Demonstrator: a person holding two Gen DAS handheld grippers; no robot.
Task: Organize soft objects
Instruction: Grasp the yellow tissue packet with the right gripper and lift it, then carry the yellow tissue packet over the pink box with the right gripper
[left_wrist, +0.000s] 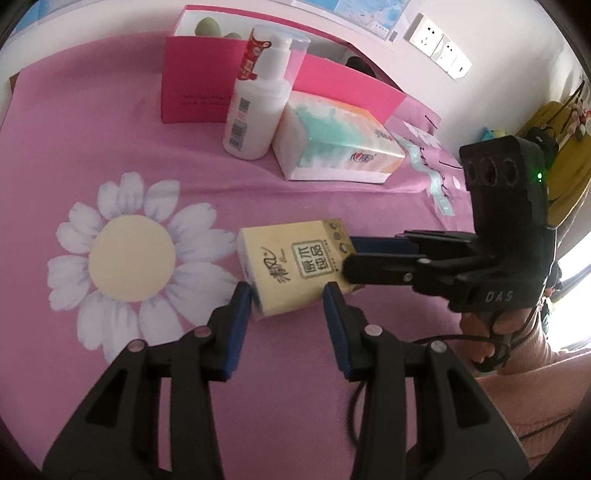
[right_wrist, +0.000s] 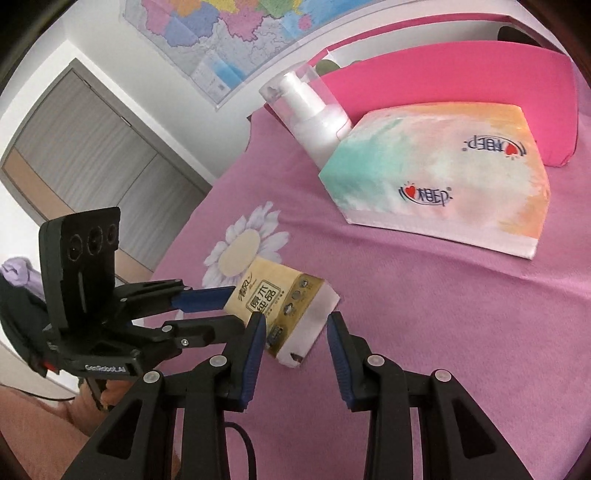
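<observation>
While the small yellow tissue pack (left_wrist: 295, 266) lies flat on the pink bedspread (left_wrist: 147, 147), just beside the printed daisy (left_wrist: 131, 258), you have both tools on it from different sides. Your left gripper (left_wrist: 288, 299) has its blue pads (left_wrist: 242, 299) standing against the near end of the pack, one at each side; the jaws look narrow, but whether they actually press the pack you cannot tell from either view. Your right gripper (left_wrist: 349, 254) comes in from the right with its jaws at the pack's far corner; in its own view, the pack sits just ahead of the right gripper (right_wrist: 295, 328) and slightly between its pads (right_wrist: 258, 332), with a gap on one side, so a grip there is also uncertain. Farther back, a large tissue pack (left_wrist: 340, 144) lies touching a white pump bottle (left_wrist: 255, 99), both just before a bright pink box (left_wrist: 207, 81).
</observation>
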